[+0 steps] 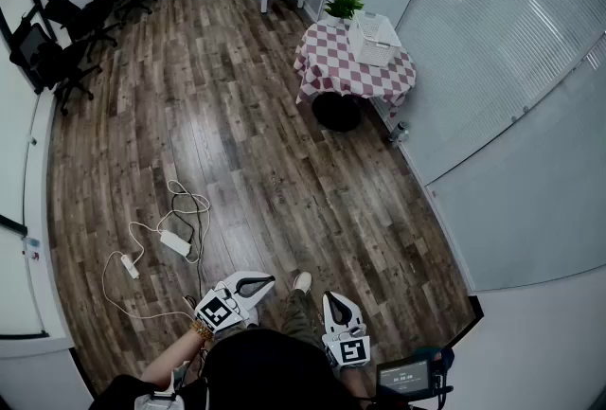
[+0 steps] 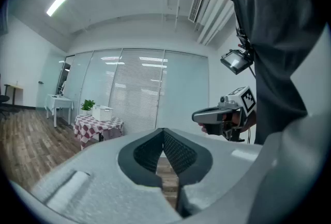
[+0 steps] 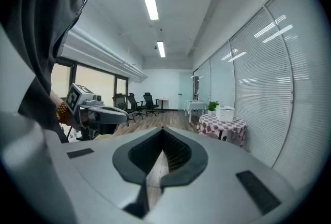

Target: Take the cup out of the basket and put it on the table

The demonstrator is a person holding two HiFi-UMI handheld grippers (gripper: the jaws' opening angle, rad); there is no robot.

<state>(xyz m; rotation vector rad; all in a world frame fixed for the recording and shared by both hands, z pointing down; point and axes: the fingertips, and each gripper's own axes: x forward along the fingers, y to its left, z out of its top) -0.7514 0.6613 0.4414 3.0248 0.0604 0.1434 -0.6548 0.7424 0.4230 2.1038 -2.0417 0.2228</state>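
Head view, near: left gripper point(image 1: 263, 283) and right gripper point(image 1: 338, 304), both jaws clenched on nothing. Mid-floor: loose cables point(image 1: 175, 228), a likely trip hazard on the walk over. Far: checked desk point(image 1: 331, 67) carrying white basket point(image 1: 372, 41); cup unseen, presumably inside; the basket may slide when reached into.

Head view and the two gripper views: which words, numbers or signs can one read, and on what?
None can be read.
Small screen, low on the right: light characters, too small to read.
Marker cubes: black-and-white square patterns only, no words.
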